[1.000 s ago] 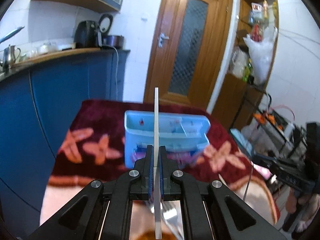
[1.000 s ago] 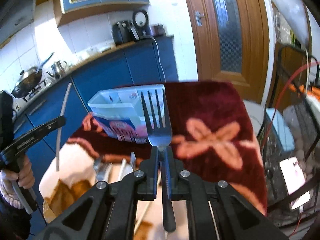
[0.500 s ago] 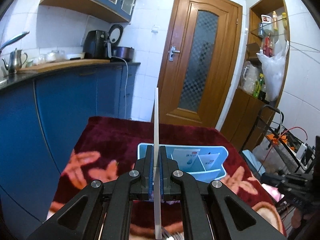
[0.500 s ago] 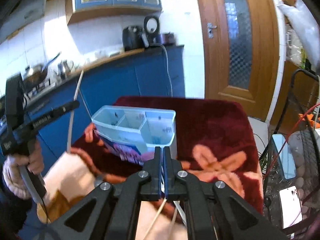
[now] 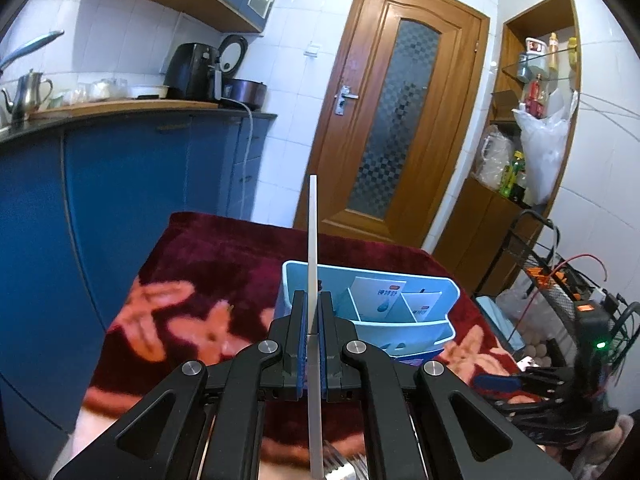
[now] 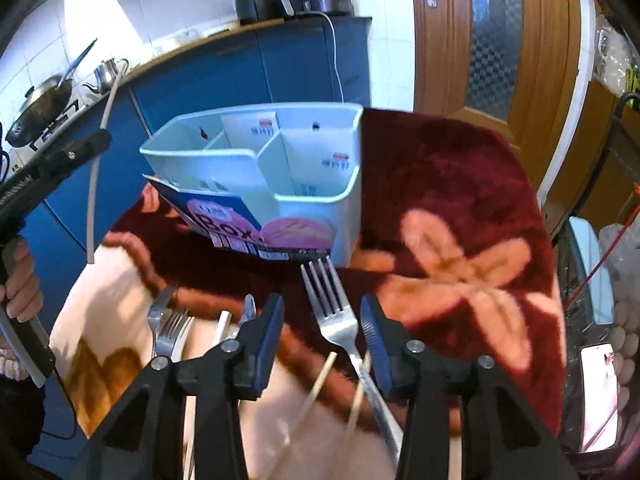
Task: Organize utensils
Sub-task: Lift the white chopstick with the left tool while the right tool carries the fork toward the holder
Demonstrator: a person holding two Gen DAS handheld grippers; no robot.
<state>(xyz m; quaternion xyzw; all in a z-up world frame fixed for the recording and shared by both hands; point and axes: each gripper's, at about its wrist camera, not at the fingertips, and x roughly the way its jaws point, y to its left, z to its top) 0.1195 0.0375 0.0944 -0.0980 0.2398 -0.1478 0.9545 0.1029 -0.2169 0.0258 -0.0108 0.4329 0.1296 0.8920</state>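
Left claw (image 5: 309, 320) pinches chopstick (image 5: 312, 232); right claw (image 6: 322, 320) opening over floral cloth (image 6: 460, 184).

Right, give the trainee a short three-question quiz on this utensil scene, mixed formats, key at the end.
1. True or false: the left gripper is shut on a white stick.
2. What lies between the right gripper's opening jaws? A) spoon B) fork C) knife
3. How many compartments does the blue caddy show?

Key: 1 true; 2 B, the pads are off it; 3 three.
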